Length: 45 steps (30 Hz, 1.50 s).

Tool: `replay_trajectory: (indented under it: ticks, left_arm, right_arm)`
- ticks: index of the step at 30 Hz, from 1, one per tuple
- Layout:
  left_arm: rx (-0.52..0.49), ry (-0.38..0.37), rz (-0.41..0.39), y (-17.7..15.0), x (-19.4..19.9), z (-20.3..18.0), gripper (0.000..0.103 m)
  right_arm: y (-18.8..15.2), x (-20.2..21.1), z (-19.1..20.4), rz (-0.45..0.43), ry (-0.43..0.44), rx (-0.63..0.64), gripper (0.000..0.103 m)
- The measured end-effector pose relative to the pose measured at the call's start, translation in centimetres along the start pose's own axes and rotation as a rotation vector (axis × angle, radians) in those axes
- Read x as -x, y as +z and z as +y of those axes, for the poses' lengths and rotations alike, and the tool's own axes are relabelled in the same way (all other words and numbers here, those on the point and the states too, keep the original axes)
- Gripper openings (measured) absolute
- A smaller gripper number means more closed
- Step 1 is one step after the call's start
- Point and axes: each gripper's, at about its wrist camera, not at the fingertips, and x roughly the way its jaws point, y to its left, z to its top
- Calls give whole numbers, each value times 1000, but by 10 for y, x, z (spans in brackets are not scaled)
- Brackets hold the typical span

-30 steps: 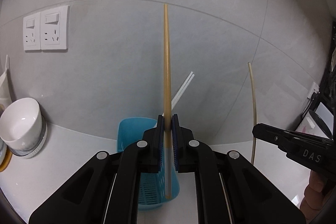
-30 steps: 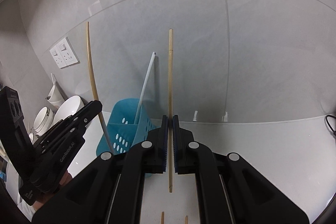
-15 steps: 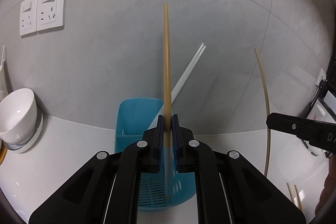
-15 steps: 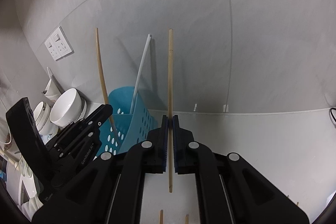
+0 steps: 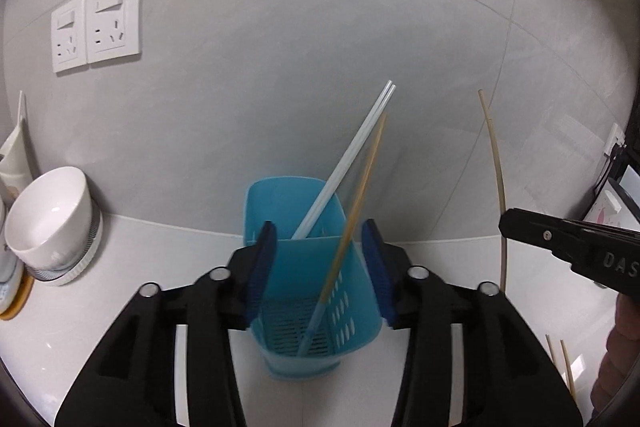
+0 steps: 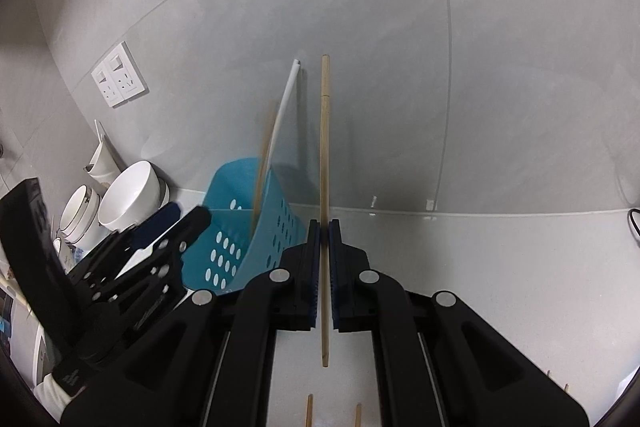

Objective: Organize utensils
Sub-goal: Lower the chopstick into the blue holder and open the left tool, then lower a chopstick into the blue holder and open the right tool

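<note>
while the wooden chopstick (image 5: 362,203) leans loose inside the blue utensil basket (image 5: 352,311), its pale tip down on the slotted floor of the near compartment and its top resting toward the two white chopsticks (image 5: 348,163) that stand in the far compartment, the left gripper (image 5: 320,267) hangs right over the basket with its jaws apart; they have just been opening, and the stick stands between the blue pads without either pad pressing on it, so i judge this drop as done. the right gripper (image 6: 324,267) is clamped tight on a second wooden chopstick (image 6: 325,163), held upright just to the right of the basket, its lower end clear of the white counter (image 6: 500,267). from the right wrist view the dropped stick is smeared with blur, so it may not have settled yet. the step in hand, as i read it, is the release of one stick and the hand-over to the other hand's turn. the next move seems to call for the left gripper to lift back and away without catching the leaning stick or nudging the light plastic basket, then for the right one to bring its stick over the rim, tip first, and let go only once the tip is well inside a compartment. more loose chopsticks (image 6: 308,409) lie on the counter near the bottom edge of the view, still to be gathered. a white bowl (image 5: 48,215) and other crockery stand to the left, and sockets (image 5: 98,23) sit on the grey tiled wall behind.
</note>
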Motion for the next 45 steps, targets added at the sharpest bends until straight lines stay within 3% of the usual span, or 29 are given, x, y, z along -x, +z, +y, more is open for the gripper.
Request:
replay_trajectory:
  ticks: [5,13,25,45]
  left_arm:
    - [-6,51,32,1,19,3,74]
    - [25,77,75,3,45,15,96]
    - [60,125,114,-1,53,43,97]
    - [87,166,137,-9,48,65,97]
  right_arm:
    - [6,-1,9,-16,39,5,4]
    - [19,-11,33,-55,126,18,4]
    - [24,-35,67,-119,222,21,4]
    - [-2,-74,87,-86,150,95,7]
